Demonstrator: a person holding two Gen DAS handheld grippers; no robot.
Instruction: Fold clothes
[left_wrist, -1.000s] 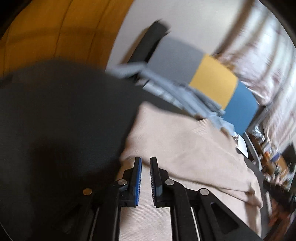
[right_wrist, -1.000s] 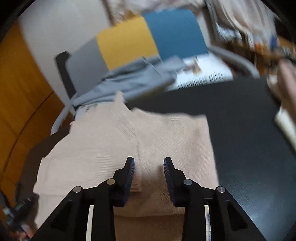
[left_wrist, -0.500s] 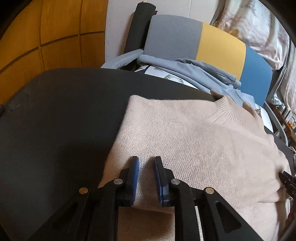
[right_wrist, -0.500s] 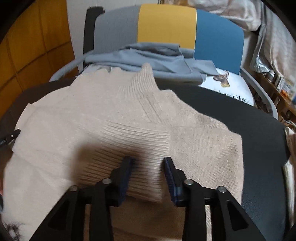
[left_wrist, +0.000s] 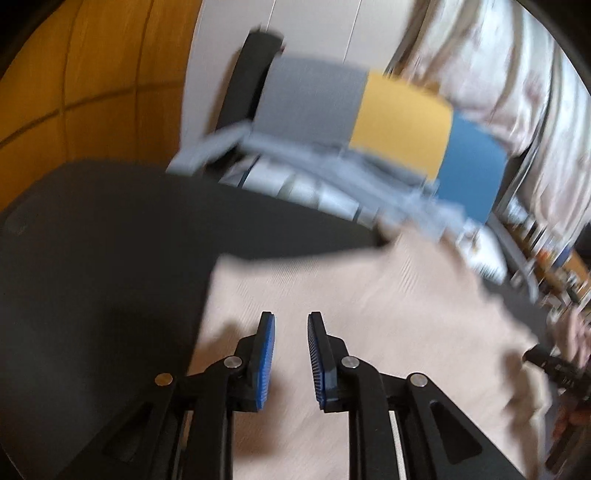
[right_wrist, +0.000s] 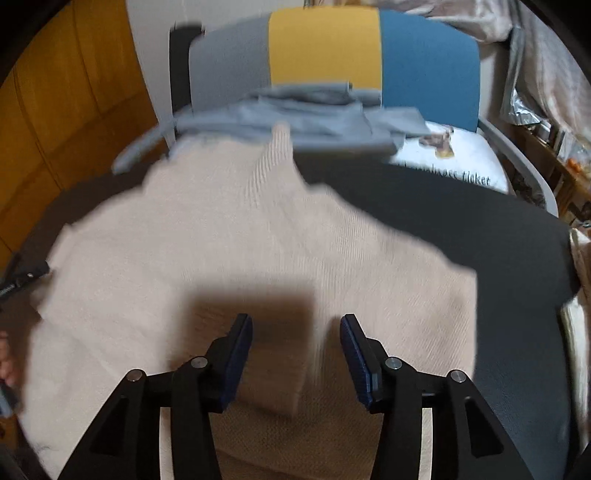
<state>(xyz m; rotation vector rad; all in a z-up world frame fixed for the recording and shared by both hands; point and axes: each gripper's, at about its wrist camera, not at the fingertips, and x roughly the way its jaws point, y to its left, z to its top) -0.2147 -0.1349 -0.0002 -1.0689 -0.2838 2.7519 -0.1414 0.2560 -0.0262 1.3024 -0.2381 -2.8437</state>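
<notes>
My left gripper (left_wrist: 290, 325) has its jaws narrow but opening, and nothing is between them. My right gripper (right_wrist: 296, 326) has its jaws wider and also opening; they press on nothing, with only a folded part of the knit lying under them. The beige sweater (right_wrist: 229, 236) lies on the black desk (left_wrist: 110, 236), its collar toward the chair (right_wrist: 325, 48), where grey clothes (right_wrist: 295, 114) are piled. I judge the knit soft, light and limp, so it will sag and stretch. I think the hem corners or the folded edge are the best places to hold it.
</notes>
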